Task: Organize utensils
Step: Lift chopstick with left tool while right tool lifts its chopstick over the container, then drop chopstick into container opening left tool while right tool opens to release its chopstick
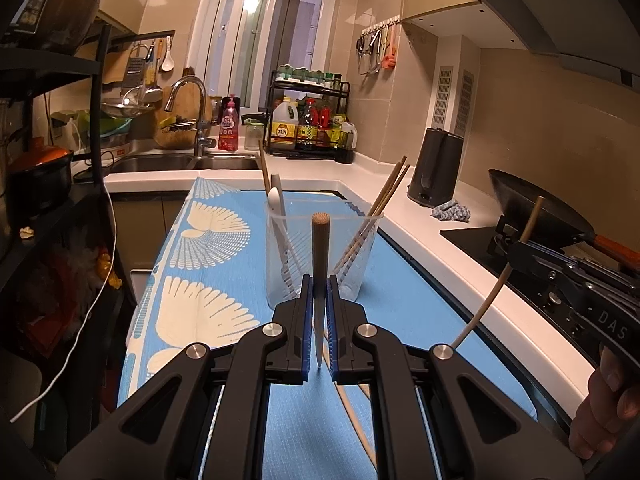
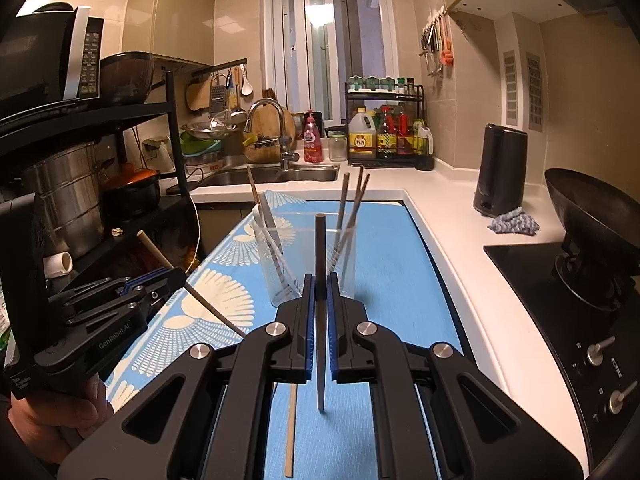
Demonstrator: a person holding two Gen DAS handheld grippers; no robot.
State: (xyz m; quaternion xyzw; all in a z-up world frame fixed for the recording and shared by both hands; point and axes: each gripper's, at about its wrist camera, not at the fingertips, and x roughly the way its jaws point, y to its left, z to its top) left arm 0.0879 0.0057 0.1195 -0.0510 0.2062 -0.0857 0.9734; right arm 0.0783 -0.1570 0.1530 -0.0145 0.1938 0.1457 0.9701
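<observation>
Two grippers each pinch one chopstick above the blue mat with white fan patterns that covers the table. The left gripper has its blue pads pressed on a brown chopstick held nearly upright, thick round end up, thin tip pointing down at the mat. The right gripper clamps a darker chopstick the same way, tip down.

The clear plastic cup stands on the mat toward its far edge, just beyond both grippers. Inside it, a white spoon and a single stick lean to the left, and several chopsticks lean to the right.

One more chopstick lies flat on the mat at the near edge, below the right gripper.

On the counter to the right sit a black kettle, a grey cloth and a wok on the stove.
</observation>
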